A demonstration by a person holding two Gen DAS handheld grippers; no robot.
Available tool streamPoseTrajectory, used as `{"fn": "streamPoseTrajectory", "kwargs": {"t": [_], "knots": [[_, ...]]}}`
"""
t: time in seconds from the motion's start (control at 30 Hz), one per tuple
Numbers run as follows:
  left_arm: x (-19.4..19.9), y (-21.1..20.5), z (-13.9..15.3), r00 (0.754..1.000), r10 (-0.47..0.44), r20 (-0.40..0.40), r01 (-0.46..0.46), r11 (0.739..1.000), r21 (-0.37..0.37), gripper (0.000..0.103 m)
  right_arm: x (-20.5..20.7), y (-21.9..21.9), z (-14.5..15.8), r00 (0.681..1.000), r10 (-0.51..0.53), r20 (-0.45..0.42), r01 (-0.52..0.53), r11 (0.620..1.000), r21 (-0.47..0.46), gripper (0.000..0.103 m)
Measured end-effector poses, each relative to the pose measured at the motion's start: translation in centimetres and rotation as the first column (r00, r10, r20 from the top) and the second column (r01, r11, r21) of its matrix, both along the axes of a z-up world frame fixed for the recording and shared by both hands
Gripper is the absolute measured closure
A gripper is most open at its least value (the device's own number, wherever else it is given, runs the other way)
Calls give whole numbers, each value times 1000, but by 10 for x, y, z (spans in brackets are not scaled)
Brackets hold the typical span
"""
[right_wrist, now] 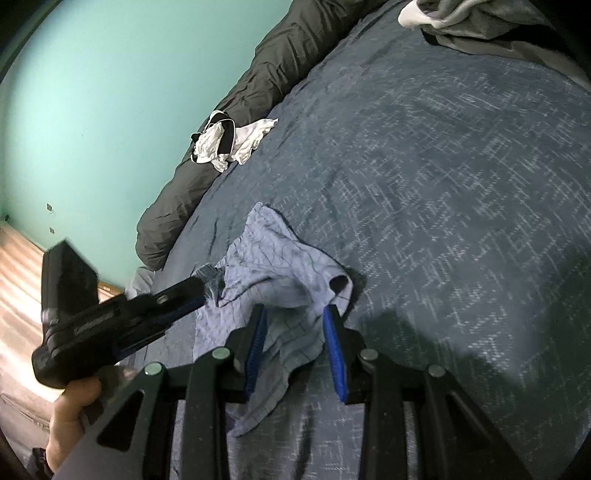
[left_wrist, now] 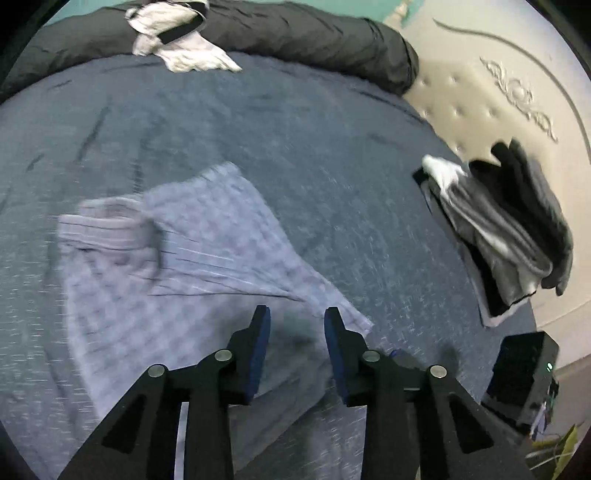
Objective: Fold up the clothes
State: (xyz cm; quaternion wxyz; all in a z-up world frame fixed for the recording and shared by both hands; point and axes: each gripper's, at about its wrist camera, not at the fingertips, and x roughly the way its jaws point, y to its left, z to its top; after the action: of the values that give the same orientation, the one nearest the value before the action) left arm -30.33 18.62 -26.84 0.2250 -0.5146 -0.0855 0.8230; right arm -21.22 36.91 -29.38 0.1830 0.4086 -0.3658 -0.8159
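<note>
A bed (left_wrist: 295, 140) with a dark blue woven cover fills both views, a dark grey rolled duvet (left_wrist: 295, 33) along its far edge beside a teal wall (right_wrist: 92, 110). A pile of grey, black and white clothes (left_wrist: 509, 221) lies near the padded headboard (left_wrist: 498, 92), and a crumpled white-and-black garment (right_wrist: 229, 142) rests against the duvet. The pale blue checked garment (left_wrist: 177, 251) lies partly folded on the cover in front of both grippers. The left gripper (left_wrist: 296, 319) hovers over its near edge, jaws spread partway with nothing between the pads. The right gripper (right_wrist: 294, 317) also stands partly spread; a rumpled fold of the garment sits between its blue pads (right_wrist: 334, 354) without being pinched. A hand (right_wrist: 70, 410) holds the left gripper's handle.
</note>
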Motion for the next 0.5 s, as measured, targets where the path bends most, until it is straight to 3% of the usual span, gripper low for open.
{"fn": "streamPoseTrajectory", "kwargs": {"t": [0.07,0.17,0.5], "knots": [[4,-18,3,1000,16,-1,-16,1000,8,69,-4,-5,1,1000,10,-3,-10,1000,6,58],[14,-47,2,999,43,-6,-43,999,5,68,-9,-11,2,1000,21,-2,-21,1000,21,58],[40,-113,-40,994,101,42,-100,995,-20,67,-28,-41,-5,998,65,25,-67,996,57,58]]}}
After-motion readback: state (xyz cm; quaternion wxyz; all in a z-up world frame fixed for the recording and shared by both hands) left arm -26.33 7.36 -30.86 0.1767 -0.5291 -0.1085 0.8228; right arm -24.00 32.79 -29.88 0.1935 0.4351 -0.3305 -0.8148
